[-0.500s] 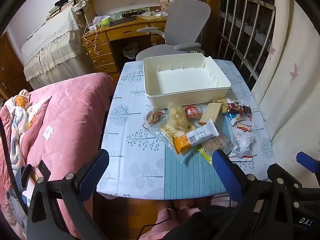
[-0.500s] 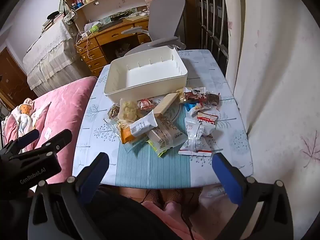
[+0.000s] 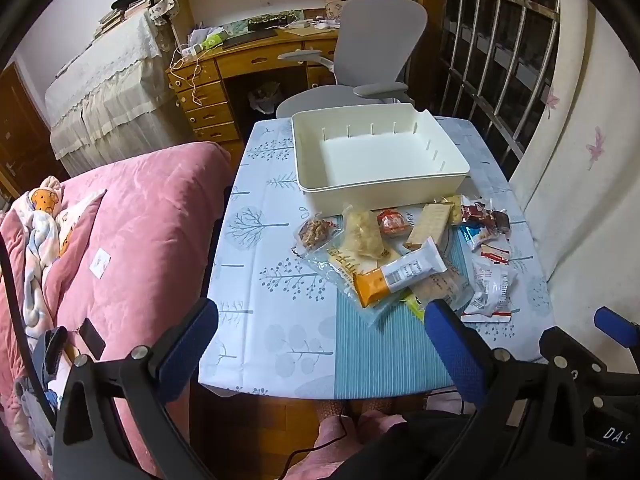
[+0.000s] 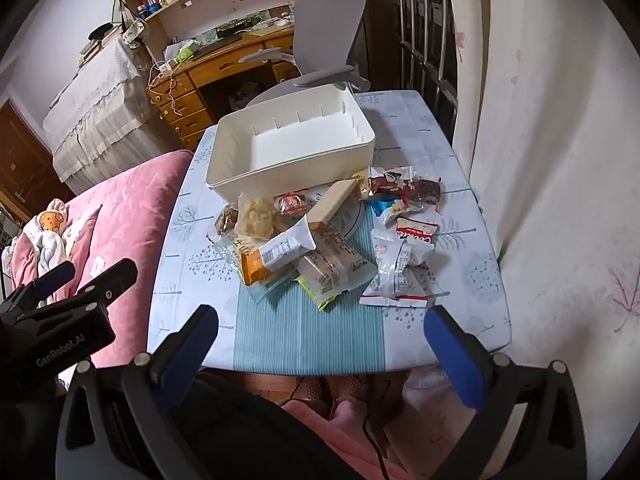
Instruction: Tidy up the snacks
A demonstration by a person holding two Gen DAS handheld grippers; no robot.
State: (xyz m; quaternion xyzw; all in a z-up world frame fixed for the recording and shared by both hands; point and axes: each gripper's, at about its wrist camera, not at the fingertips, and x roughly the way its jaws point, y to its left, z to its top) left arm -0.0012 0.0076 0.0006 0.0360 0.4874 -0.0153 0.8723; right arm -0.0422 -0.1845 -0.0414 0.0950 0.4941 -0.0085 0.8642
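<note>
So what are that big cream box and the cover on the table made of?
The cream rectangular box looks like moulded plastic, matte: even colour, rounded rim, slotted ribs inside. The tree-printed table cover seems a thin wipeable sheet, perhaps vinyl or coated cloth: it lies flat and drapes at the edge. I can't tell which.

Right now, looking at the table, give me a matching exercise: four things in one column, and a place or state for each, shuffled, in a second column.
Things:
1. cream plastic bin
2. orange and white snack bar
3. grey office chair
4. left gripper

Place or state:
A. open, holding nothing
B. behind the table, at the wooden desk
C. empty, at the table's far end
D. on top of the snack pile

Pairs: 1-C, 2-D, 3-B, 4-A
</note>
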